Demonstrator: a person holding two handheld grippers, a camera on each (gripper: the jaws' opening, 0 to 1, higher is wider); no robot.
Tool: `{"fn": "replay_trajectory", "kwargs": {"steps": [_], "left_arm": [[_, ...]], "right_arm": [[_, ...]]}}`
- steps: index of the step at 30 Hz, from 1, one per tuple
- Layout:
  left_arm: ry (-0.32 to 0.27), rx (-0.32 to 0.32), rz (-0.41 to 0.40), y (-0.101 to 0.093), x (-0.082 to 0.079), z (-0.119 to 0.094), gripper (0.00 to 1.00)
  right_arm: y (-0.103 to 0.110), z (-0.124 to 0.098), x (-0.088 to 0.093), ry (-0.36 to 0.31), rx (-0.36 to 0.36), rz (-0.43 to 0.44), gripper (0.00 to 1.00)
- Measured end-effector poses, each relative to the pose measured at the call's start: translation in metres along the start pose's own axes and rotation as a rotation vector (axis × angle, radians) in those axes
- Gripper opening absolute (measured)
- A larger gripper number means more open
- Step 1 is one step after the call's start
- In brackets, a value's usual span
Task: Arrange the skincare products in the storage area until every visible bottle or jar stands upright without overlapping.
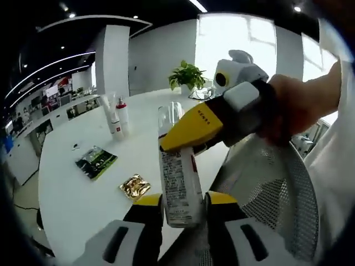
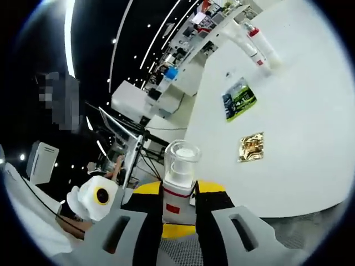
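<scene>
A white pump bottle (image 1: 178,183) with a clear cap is held off the white table (image 1: 72,205), gripped from two sides. In the left gripper view the left gripper (image 1: 183,209) is clenched on its lower body, and the right gripper (image 1: 191,132) comes in from the right, clamped around the neck just under the cap. In the right gripper view the same bottle (image 2: 179,191) is seen between that gripper's own jaws (image 2: 178,217), the cap pointing forward.

Two skincare bottles (image 1: 118,117) are already standing upright, close together, at the far side of the table; one has a red cap. The task is judged partly done: the held bottle is yet to be set down near them. A green sachet (image 1: 96,160) and a gold sachet (image 1: 135,186) are lying flat, apart from each other.

What is inside the bottles cannot be told; the clear cap appears empty.
</scene>
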State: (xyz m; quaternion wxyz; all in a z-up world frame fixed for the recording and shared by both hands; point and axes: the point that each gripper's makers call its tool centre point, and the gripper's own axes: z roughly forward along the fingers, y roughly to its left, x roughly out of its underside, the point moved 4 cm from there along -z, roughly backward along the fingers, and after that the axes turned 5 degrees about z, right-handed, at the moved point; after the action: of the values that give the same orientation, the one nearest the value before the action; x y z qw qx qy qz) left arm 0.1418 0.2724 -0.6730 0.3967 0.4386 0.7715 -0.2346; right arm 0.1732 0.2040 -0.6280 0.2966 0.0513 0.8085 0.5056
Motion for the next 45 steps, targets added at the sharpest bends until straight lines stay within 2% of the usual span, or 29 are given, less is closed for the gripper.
{"fn": "replay_trajectory", "kwargs": {"steps": [6, 10, 12, 13, 14, 16, 19, 22, 24, 26, 28, 31, 34, 39, 41, 42, 45], "left_arm": [[0.022, -0.016, -0.025, 0.011, 0.003, 0.006, 0.37], [0.042, -0.028, -0.04, 0.017, 0.006, 0.008, 0.38], [0.036, -0.058, -0.043, 0.019, 0.008, 0.008, 0.38], [0.043, -0.098, -0.019, 0.024, 0.011, 0.008, 0.37], [0.059, -0.109, -0.01, 0.024, 0.014, 0.008, 0.37], [0.046, -0.159, 0.002, 0.029, 0.012, 0.008, 0.35], [0.057, -0.15, 0.024, 0.026, 0.014, 0.008, 0.31], [0.132, -0.127, 0.056, 0.02, 0.027, 0.012, 0.31], [0.134, -0.13, 0.061, 0.02, 0.027, 0.013, 0.3], [0.13, -0.137, 0.064, 0.022, 0.027, 0.011, 0.29], [0.166, -0.149, 0.041, 0.025, 0.033, 0.012, 0.29], [0.172, -0.151, 0.041, 0.026, 0.035, 0.012, 0.29], [0.193, -0.15, 0.034, 0.026, 0.039, 0.014, 0.29], [0.199, -0.152, 0.022, 0.027, 0.041, 0.015, 0.29], [0.168, -0.14, 0.023, 0.025, 0.035, 0.016, 0.29], [0.161, -0.141, 0.03, 0.025, 0.034, 0.016, 0.29], [0.192, -0.151, 0.02, 0.026, 0.039, 0.016, 0.29]], "right_arm": [[-0.006, -0.005, -0.006, 0.004, 0.016, -0.05, 0.19], [-0.015, -0.01, -0.015, 0.003, 0.026, -0.071, 0.19], [-0.022, -0.011, -0.022, -0.008, 0.032, -0.08, 0.19], [-0.025, -0.011, -0.024, -0.005, 0.037, -0.086, 0.19], [-0.028, -0.012, -0.026, -0.001, 0.044, -0.101, 0.19], [-0.032, -0.012, -0.028, 0.005, 0.046, -0.126, 0.19], [-0.04, -0.014, -0.031, 0.007, 0.039, -0.154, 0.19], [-0.049, -0.01, -0.034, 0.003, 0.04, -0.155, 0.19], [-0.053, -0.006, -0.036, 0.008, 0.042, -0.17, 0.19], [-0.057, -0.003, -0.038, 0.025, 0.052, -0.203, 0.19], [-0.061, -0.002, -0.044, 0.029, 0.059, -0.263, 0.19], [-0.065, 0.0, -0.053, 0.031, 0.063, -0.306, 0.19], [-0.073, 0.003, -0.066, 0.036, 0.085, -0.392, 0.19], [-0.084, 0.007, -0.086, 0.043, 0.125, -0.522, 0.19], [-0.088, 0.009, -0.095, 0.045, 0.143, -0.573, 0.19], [-0.089, 0.01, -0.099, 0.042, 0.145, -0.581, 0.19], [-0.097, 0.011, -0.117, 0.015, 0.186, -0.606, 0.19]]}}
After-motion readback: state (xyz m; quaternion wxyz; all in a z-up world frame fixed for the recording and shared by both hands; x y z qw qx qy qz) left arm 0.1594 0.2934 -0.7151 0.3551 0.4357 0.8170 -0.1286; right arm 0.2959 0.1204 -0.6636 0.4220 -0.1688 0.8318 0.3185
